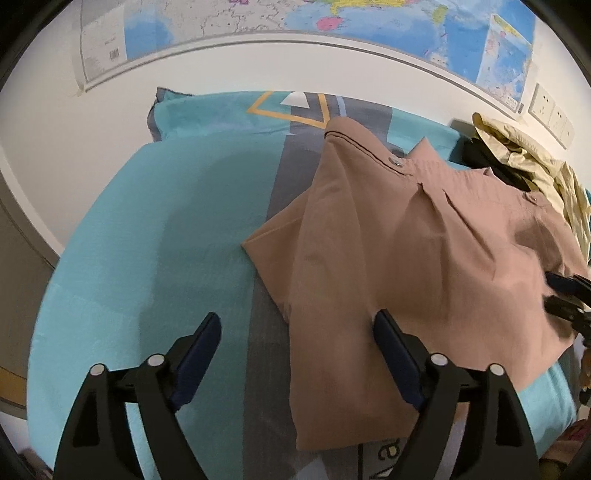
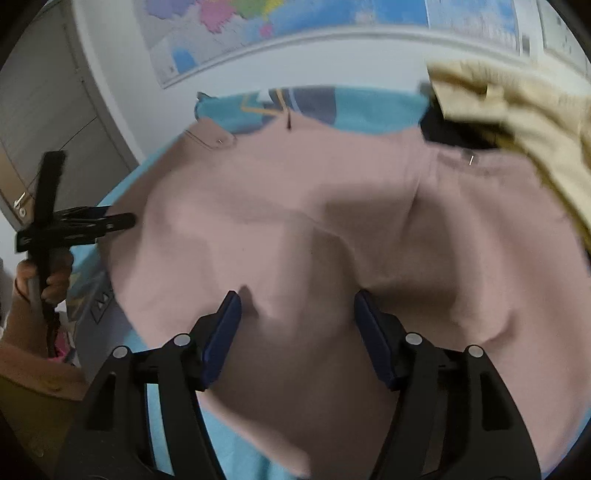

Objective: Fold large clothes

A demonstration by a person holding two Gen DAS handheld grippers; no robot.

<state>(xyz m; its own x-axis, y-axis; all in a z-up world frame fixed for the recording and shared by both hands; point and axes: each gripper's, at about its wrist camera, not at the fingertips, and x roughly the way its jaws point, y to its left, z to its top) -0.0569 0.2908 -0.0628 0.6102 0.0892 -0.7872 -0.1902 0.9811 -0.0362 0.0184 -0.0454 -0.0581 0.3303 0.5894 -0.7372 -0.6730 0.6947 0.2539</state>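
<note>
A large pinkish-brown garment [image 1: 406, 240] lies partly folded on a teal and grey bed cover [image 1: 147, 229]. My left gripper [image 1: 295, 325] is open above the garment's left edge, holding nothing. My right gripper [image 2: 295, 306] is open just above the garment [image 2: 295, 206]. The right gripper also shows at the right edge of the left wrist view [image 1: 565, 295]. The left gripper shows at the left of the right wrist view [image 2: 125, 220], held by a hand.
A heap of beige and dark clothes [image 1: 524, 155] lies at the far right of the bed, also in the right wrist view [image 2: 517, 110]. A pillow [image 1: 221, 110] sits at the head. A wall map [image 1: 295, 18] hangs behind. Sockets [image 1: 550, 110] are on the wall.
</note>
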